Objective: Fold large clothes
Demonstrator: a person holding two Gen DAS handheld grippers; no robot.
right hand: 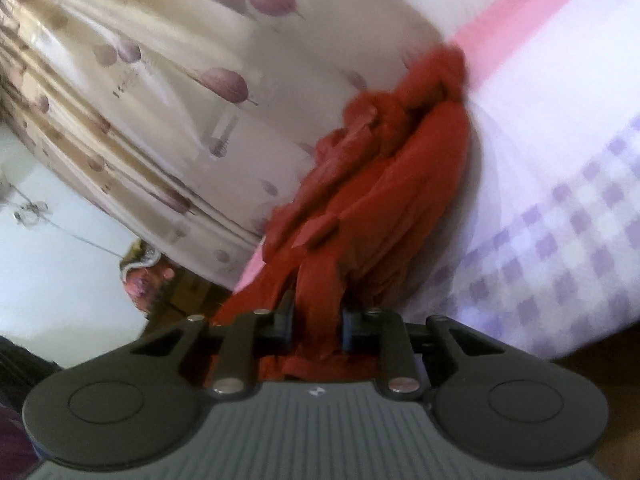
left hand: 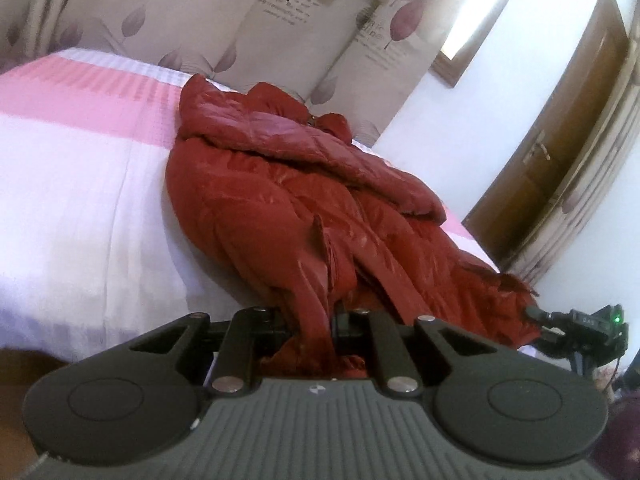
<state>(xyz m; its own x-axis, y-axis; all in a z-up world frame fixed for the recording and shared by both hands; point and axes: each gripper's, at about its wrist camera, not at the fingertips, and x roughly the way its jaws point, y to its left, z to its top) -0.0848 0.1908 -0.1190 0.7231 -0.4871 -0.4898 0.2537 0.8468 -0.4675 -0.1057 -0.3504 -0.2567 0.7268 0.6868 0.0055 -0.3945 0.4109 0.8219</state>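
Note:
A large dark red puffer jacket (left hand: 304,196) lies bunched lengthwise on the bed (left hand: 80,208), stretching away from me toward the curtain. My left gripper (left hand: 314,320) is shut on a fold of the jacket's near edge. My right gripper (right hand: 316,320) is shut on another bunch of the same red jacket (right hand: 372,184), and it also shows in the left wrist view (left hand: 576,326) at the jacket's right corner. Both sets of fingertips are buried in fabric.
The bed has a white and pink sheet with a purple checked part (right hand: 568,240). A leaf-patterned curtain (left hand: 280,20) hangs behind the bed. A brown wooden door (left hand: 560,148) stands at the right. The right wrist view is motion-blurred.

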